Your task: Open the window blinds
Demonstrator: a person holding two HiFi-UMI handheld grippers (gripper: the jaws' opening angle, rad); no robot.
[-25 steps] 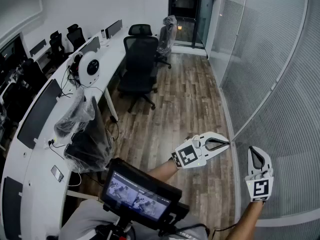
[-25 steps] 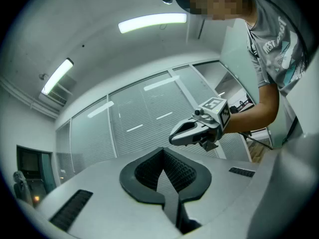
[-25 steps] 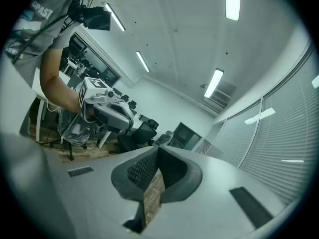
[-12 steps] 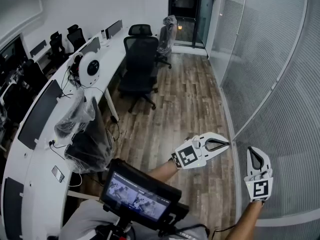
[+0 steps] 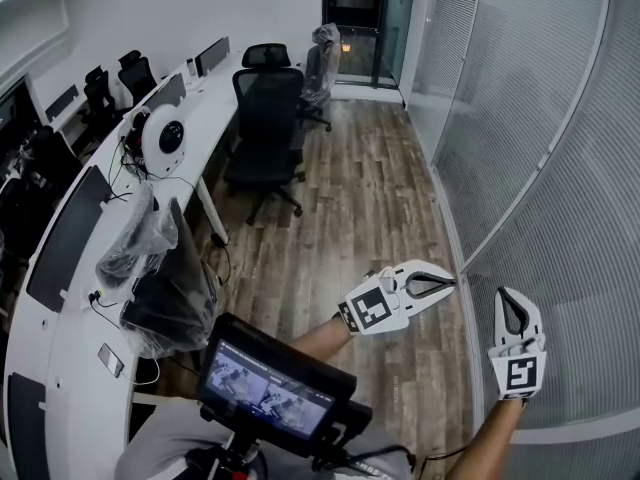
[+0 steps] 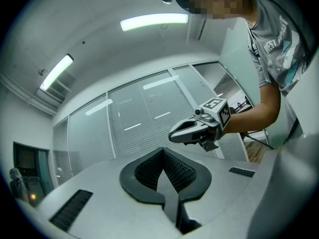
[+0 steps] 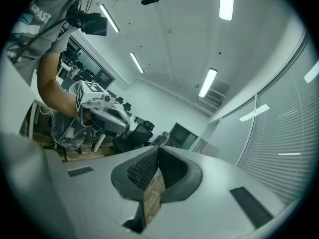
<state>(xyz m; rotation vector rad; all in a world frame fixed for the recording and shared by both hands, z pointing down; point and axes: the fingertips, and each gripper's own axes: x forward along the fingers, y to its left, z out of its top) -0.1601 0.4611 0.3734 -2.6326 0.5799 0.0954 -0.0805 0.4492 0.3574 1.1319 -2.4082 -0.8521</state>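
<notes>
The window blinds (image 5: 560,138) cover the glass wall on the right, with their slats closed; they also fill the background of the left gripper view (image 6: 139,118). My left gripper (image 5: 452,282) is shut and empty, pointing at the blinds near the foot of a pale upright bar (image 5: 530,168); whether it touches them I cannot tell. My right gripper (image 5: 511,296) is held just right of it, close to the slats, its jaws together with nothing between them. Each gripper shows in the other's view: the right gripper (image 6: 172,135) and the left gripper (image 7: 128,128).
A long curved white desk (image 5: 60,298) with monitors runs along the left. Black office chairs (image 5: 265,118) stand by it on the wood floor (image 5: 350,198). A plastic-wrapped chair (image 5: 160,278) is near my left side. A small screen (image 5: 270,388) hangs at my chest. A dark doorway (image 5: 365,18) lies at the far end.
The head view has swung a little, so the desk and chairs sit further left. Both grippers stay shut in much the same place before the blinds.
</notes>
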